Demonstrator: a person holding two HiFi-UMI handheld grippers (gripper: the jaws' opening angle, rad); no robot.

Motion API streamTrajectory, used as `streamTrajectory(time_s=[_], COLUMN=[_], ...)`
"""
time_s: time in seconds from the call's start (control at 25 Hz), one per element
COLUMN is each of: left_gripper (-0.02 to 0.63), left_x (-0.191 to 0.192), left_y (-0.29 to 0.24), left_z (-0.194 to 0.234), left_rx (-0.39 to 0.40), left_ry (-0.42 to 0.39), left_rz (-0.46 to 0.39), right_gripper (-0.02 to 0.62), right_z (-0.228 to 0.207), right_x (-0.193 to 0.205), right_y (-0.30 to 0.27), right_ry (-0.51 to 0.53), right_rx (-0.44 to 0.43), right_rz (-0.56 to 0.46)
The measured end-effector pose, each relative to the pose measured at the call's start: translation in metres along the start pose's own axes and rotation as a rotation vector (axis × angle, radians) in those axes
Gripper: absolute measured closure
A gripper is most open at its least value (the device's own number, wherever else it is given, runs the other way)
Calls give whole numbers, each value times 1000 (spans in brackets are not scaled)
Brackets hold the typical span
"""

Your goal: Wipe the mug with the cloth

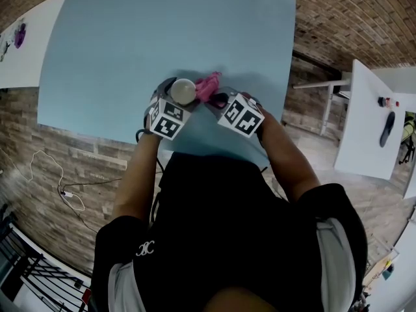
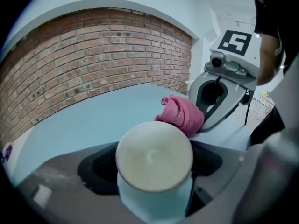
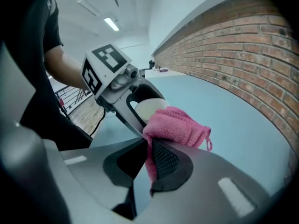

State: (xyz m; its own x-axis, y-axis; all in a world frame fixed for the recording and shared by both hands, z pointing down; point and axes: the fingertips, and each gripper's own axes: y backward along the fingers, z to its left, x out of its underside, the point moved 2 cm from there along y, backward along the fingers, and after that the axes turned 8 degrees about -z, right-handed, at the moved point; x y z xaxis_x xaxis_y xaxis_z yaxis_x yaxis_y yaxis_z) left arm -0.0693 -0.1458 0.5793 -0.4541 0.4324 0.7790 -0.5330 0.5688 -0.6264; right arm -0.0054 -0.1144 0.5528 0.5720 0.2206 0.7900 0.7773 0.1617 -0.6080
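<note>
A pale mug (image 2: 154, 164) is held bottom-up between the wide jaws of my left gripper (image 2: 154, 171), its cream base toward the camera. In the head view the mug (image 1: 183, 91) sits above the left marker cube, over the near part of the light blue table (image 1: 130, 51). My right gripper (image 3: 148, 164) is shut on a pink cloth (image 3: 175, 127), which bunches out past its jaws. The cloth (image 2: 181, 115) touches the mug's far right side; in the head view the cloth (image 1: 208, 86) lies just right of the mug. The mug's handle is hidden.
A brick floor surrounds the table. A white table (image 1: 367, 129) with small items stands to the right, another white surface (image 1: 16, 51) to the left. Cables (image 1: 62, 187) lie on the floor at the left.
</note>
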Motion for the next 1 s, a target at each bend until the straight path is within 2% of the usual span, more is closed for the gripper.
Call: streamTrajectory(time_s=[0.16, 0.36, 0.48, 0.64, 0.72, 0.84, 1.0], left_gripper=[160, 160, 160, 158, 158, 169, 183], left_x=[2, -1, -1, -4, -7, -6, 0], left_y=[2, 0, -1, -1, 2, 7, 12], left_z=[-1, 1, 0, 3, 3, -1, -4], left_rx=[-17, -34, -56, -86, -61, 16, 59], left_ry=[19, 39, 66, 104, 108, 114, 75], left_rz=[0, -12, -17, -23, -32, -34, -12], right_gripper=[557, 557, 557, 557, 557, 557, 557], right_z=[2, -2, 3, 3, 2, 0, -4], right_x=[26, 38, 42, 39, 38, 37, 36], right_y=[-7, -29, -41, -46, -47, -46, -47], right_ry=[4, -74, -58, -59, -70, -114, -145], right_rx=[41, 71, 105, 131, 125, 108, 111], right_rz=[105, 142, 181, 171, 154, 128, 122])
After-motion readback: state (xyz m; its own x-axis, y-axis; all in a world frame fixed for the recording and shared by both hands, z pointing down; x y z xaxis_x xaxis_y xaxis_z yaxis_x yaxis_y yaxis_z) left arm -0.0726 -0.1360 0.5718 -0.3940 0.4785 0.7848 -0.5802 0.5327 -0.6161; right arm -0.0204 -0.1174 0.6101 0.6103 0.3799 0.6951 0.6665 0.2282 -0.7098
